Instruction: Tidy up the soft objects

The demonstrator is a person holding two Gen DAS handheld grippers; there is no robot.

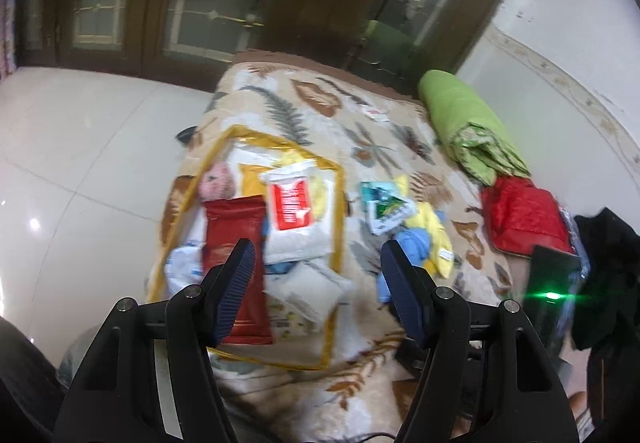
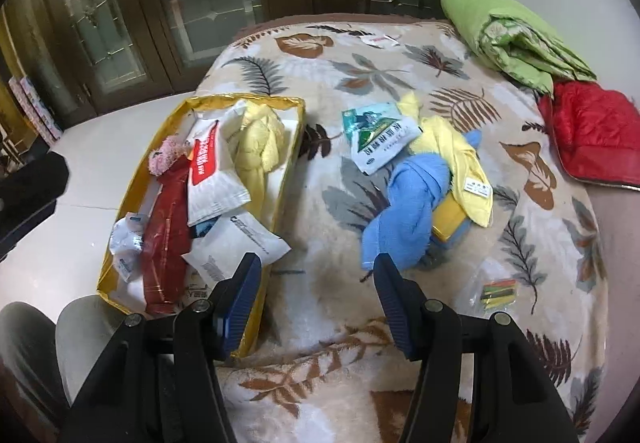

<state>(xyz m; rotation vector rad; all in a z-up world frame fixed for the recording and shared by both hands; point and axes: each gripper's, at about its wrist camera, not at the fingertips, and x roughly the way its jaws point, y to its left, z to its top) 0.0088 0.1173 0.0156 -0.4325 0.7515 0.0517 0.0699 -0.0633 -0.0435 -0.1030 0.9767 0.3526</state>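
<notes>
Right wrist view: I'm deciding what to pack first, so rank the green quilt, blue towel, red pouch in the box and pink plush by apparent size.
1. green quilt
2. blue towel and red pouch: look alike, unranked
3. pink plush

On the bed [image 2: 360, 323] I see an open box [image 2: 288, 163] at the left, with packets [image 2: 216, 179], a towel [image 2: 256, 147] and a plush toy [image 2: 166, 155] in it. To its right lies a heap of cloths [image 2: 404, 211] with a pouch [image 2: 380, 141] on top. A folded quilt [image 2: 512, 39] sits at the far right corner, a cushion [image 2: 592, 131] just before it.
</notes>
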